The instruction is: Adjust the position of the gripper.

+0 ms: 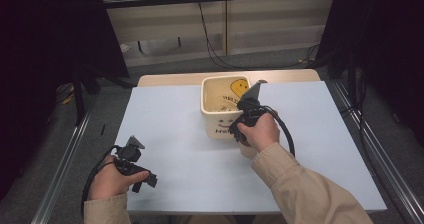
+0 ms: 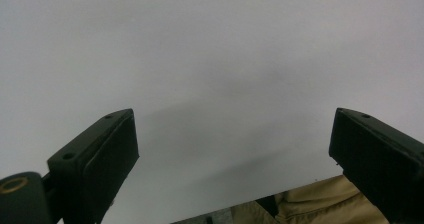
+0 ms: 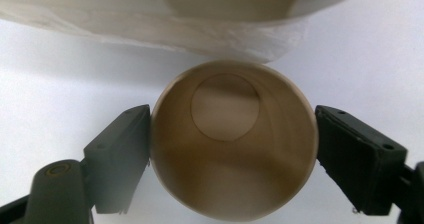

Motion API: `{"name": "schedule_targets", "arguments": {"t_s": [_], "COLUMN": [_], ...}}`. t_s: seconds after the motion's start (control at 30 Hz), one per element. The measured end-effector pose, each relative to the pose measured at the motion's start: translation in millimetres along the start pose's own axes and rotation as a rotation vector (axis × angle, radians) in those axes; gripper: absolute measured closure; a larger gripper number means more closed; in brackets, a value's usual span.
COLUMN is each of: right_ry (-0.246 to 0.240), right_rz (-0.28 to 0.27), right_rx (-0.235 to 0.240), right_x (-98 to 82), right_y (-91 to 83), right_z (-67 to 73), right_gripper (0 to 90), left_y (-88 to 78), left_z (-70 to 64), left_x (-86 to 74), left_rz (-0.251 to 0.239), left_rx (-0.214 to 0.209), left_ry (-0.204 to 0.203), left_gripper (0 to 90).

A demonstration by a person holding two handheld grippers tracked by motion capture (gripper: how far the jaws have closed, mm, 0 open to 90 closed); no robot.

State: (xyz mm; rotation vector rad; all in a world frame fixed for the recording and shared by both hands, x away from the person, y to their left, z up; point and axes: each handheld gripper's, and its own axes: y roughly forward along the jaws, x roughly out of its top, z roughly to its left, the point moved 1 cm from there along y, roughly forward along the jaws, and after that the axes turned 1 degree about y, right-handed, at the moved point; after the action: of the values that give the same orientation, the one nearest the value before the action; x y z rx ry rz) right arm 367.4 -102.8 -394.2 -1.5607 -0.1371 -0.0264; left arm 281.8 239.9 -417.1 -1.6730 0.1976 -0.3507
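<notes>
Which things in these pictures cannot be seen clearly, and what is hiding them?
- Paper cup: in the high view the right hand and right gripper cover it.
- Bin contents: high view, too small and blurred to name.
- Bin lettering: high view, partly behind the right gripper.
- Left gripper: its body is cut off by the bottom edge of its own view.

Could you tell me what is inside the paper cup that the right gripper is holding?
The paper cup looks empty: the right gripper view shows its bare round bottom. What lies under the cup is covered.
</notes>
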Motion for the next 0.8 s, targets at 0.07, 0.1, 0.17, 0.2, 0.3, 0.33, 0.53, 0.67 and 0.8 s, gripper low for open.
{"name": "schedule_targets", "arguments": {"t_s": [0.07, 0.1, 0.17, 0.2, 0.3, 0.33, 0.53, 0.67, 0.8], "right_ry": [0.019, 0.013, 0.022, 0.021, 0.010, 0.003, -0.021, -0.037, -0.042], "right_rz": [0.008, 0.006, 0.011, 0.012, 0.020, 0.021, 0.033, 0.040, 0.044], "right_rx": [0.015, 0.008, 0.017, 0.019, 0.020, 0.020, 0.012, 0.011, 0.011], "right_x": [0.4, 0.5, 0.7, 0.7, 0.8, 0.8, 4.6, 8.0, 11.2], "right_y": [-1.4, -2.0, -3.7, -4.8, -8.9, -10.8, -30.2, -46.5, -61.0], "right_z": [-0.9, -2.3, -4.3, -5.4, -7.8, -8.6, -10.6, -13.4, -15.0], "right_gripper": [19.1, 19.3, 19.5, 19.5, 19.5, 19.5, 19.7, 19.7, 19.7], "left_y": [-0.1, -0.1, -0.2, 0.1, -0.1, 0.1, 0.4, 0.5, -0.1], "left_z": [0.2, 0.5, 0.5, -0.1, -0.3, -1.0, -0.9, 0.3, 0.7], "left_x": [-0.2, -0.2, -0.1, 0.0, 0.2, 0.1, 0.8, 0.9, 0.7], "left_rz": [0.001, -0.002, -0.001, -0.007, -0.004, -0.003, 0.003, 0.004, 0.007], "left_rx": [-0.007, 0.000, -0.001, -0.001, -0.004, -0.011, -0.003, 0.001, -0.004], "left_ry": [-0.004, 0.000, -0.001, -0.006, -0.007, -0.013, 0.006, 0.013, 0.016], "left_gripper": [5.4, 5.4, 5.4, 5.4, 5.5, 5.4, 5.4, 5.5, 5.6]}}
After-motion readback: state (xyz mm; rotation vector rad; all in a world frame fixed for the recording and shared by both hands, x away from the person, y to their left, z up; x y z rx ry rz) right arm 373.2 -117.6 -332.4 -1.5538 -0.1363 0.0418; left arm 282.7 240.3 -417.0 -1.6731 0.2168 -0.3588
